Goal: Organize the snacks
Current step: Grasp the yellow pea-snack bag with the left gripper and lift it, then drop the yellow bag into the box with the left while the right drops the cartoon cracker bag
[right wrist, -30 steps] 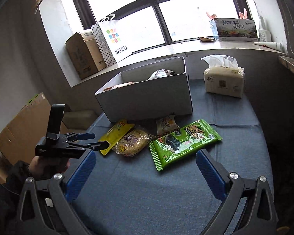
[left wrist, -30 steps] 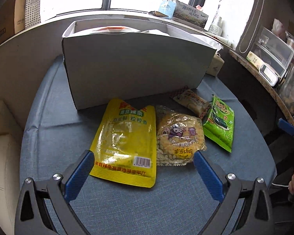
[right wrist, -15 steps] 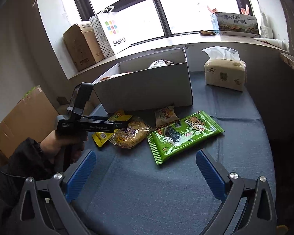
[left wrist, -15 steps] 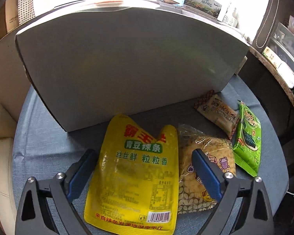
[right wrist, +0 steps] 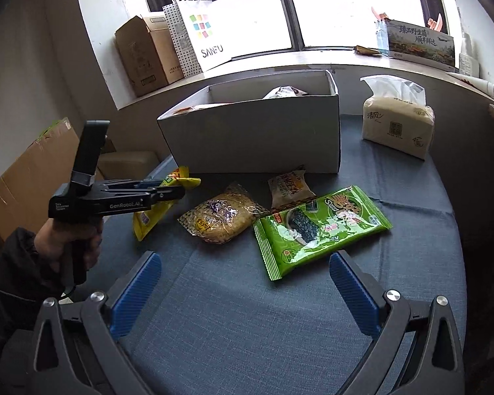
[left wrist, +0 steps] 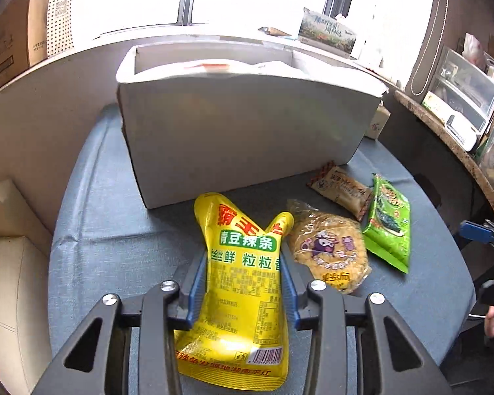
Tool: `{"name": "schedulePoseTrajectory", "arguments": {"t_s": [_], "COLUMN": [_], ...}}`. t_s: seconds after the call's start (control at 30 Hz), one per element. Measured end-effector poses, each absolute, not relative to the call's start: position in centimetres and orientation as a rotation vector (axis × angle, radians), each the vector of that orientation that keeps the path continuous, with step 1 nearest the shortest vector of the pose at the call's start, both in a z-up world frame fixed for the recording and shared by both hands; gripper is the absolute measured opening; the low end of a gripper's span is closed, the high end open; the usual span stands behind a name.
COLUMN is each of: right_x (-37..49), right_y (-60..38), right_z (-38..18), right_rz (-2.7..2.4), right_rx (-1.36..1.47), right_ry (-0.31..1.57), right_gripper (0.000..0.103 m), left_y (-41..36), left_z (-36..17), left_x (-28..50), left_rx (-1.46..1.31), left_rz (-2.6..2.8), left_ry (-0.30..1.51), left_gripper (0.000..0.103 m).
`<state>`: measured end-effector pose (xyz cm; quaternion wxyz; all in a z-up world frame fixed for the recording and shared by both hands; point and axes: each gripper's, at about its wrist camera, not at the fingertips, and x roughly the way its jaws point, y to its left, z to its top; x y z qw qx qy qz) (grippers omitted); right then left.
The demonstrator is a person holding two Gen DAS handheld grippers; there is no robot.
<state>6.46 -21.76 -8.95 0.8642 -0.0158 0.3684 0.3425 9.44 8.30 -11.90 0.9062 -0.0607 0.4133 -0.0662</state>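
Note:
My left gripper (left wrist: 243, 283) is shut on the yellow snack pouch (left wrist: 240, 299), its blue pads pinching the pouch's middle; the pouch is lifted, its top bent. It also shows in the right wrist view (right wrist: 154, 210), held by the left gripper (right wrist: 168, 191). A white open box (left wrist: 240, 131) with packets inside stands behind. On the blue cloth lie a clear noodle pack (right wrist: 220, 217), a small tan packet (right wrist: 289, 187) and a green seaweed bag (right wrist: 316, 230). My right gripper (right wrist: 243, 296) is open and empty, near the table's front.
A tissue pack (right wrist: 397, 128) stands at the back right of the table (right wrist: 247, 329). The windowsill holds a cardboard box (right wrist: 145, 54), a white SANFU bag (right wrist: 197, 33) and a printed carton (right wrist: 420, 44). A shelf with clear bins (left wrist: 467, 89) is at the right.
My left gripper has closed on the yellow pouch and pulled back from the box, lifting the pouch. My right gripper has stayed open in place.

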Motion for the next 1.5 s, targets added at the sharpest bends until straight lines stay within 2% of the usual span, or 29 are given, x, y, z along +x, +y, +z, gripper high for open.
{"name": "schedulePoseTrajectory", "arguments": {"t_s": [0.27,0.63,0.7,0.77,0.8,1.03,1.2,1.5], "right_x": [10.9,16.6,16.9,16.3,16.0,11.5,9.4,12.7], "right_y": [-14.0,-6.5,-6.0,-5.7,-5.6,-6.1,-7.5,-9.1], "right_z": [-11.7,-15.6,-16.2,-15.9,-15.7,-13.7,-9.4,-2.1], "right_rz": [0.834,0.899,0.906,0.905,0.898,0.907,0.856,0.72], "right_rx": [-0.352,-0.417,-0.391,-0.371,-0.366,-0.278,-0.137,0.011], "right_ry": [0.783,0.919,0.953,0.911,0.904,0.819,0.708,0.592], "right_gripper": [0.103,0.103,0.092,0.081,0.081,0.08,0.08,0.08], "left_y": [9.6,11.5,11.5,11.3,11.2,10.6,10.1,9.3], "left_z": [-7.3,-5.8,-5.9,-5.9,-5.8,-4.4,-2.0,2.8], "left_x": [5.4,4.1,4.2,4.2,4.1,4.4,6.7,12.6], "left_rx": [-0.17,-0.204,-0.208,-0.207,-0.21,-0.206,-0.19,-0.158], "left_rz": [-0.143,-0.122,-0.123,-0.124,-0.129,-0.136,-0.131,-0.084], "left_ry": [0.745,0.706,0.704,0.703,0.701,0.677,0.642,0.573], "left_gripper": [0.043,0.043,0.043,0.043,0.043,0.043,0.043,0.044]}}
